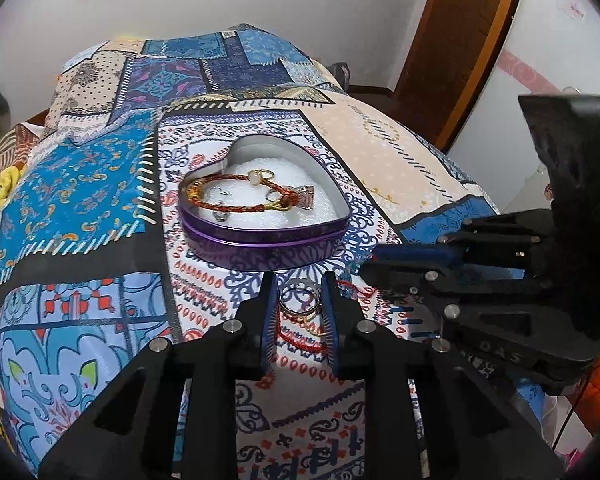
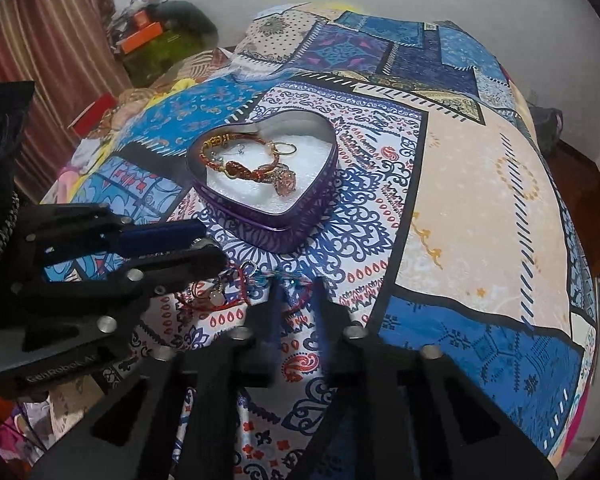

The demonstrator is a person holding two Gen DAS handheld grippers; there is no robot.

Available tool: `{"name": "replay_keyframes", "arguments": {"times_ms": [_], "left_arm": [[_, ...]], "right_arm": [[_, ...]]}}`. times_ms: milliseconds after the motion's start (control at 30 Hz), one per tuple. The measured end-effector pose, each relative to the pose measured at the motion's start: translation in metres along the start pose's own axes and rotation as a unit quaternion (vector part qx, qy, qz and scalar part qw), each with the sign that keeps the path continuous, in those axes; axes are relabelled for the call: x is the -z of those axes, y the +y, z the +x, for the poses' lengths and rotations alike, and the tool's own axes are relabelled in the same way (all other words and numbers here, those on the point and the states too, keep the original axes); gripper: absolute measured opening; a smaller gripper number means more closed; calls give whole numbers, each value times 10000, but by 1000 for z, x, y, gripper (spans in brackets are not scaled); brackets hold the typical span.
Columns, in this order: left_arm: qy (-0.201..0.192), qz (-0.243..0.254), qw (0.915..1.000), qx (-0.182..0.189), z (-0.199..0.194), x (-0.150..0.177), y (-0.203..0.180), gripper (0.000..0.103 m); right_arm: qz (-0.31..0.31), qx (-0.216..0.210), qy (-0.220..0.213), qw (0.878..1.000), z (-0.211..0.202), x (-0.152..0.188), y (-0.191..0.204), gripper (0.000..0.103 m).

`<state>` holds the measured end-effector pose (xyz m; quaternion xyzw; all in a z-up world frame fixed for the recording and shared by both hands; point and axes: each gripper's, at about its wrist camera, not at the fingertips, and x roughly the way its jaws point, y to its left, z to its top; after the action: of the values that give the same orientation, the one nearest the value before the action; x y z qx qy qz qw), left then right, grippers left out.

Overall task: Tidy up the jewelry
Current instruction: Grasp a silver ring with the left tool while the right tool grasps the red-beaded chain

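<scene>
Left tongs (image 1: 298, 286) parted, silver ring (image 1: 299, 295) between fingertips

The left gripper (image 2: 204, 256) carries pale raised lettering along the lower edge of its body, reading roughly "GenRoboAI"; the last letters blur. Nothing else can be read in either view.
</scene>
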<state>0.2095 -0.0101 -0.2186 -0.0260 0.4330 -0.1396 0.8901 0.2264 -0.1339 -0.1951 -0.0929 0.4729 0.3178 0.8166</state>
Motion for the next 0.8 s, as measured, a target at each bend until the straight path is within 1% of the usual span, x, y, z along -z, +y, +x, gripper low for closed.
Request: {"name": "replay_keyframes", "arguments": {"times_ms": [100,300,500,600,700,767,800], "left_arm": [[-59,-58,10000,-53,-6,-1,4,21],[-196,-145,9996,-157,-20,-1,13,21],[-249,-241,9992,-216,-28,1,19,21],[-263,-239,9991,-233,-30,3,19,21],[-258,-227,9991,-249,-31,3,19,21],[-250,-231,9991,-261,-30,4,19,21],[-243,-238,9991,-261,-30,4,19,21]], "right_arm": [[-34,121,-25,9999,-2,1,2,4],[-47,207,32,9998,-10,8,1,4],[-87,600,34,9982,-18,16,-6,4],[-4,596,41,9982,-23,18,-10,4],[112,440,25,9990,-30,18,-15,4],[258,256,3,9993,-34,17,-19,8],[299,188,-4,9994,-35,15,-20,14]]}}
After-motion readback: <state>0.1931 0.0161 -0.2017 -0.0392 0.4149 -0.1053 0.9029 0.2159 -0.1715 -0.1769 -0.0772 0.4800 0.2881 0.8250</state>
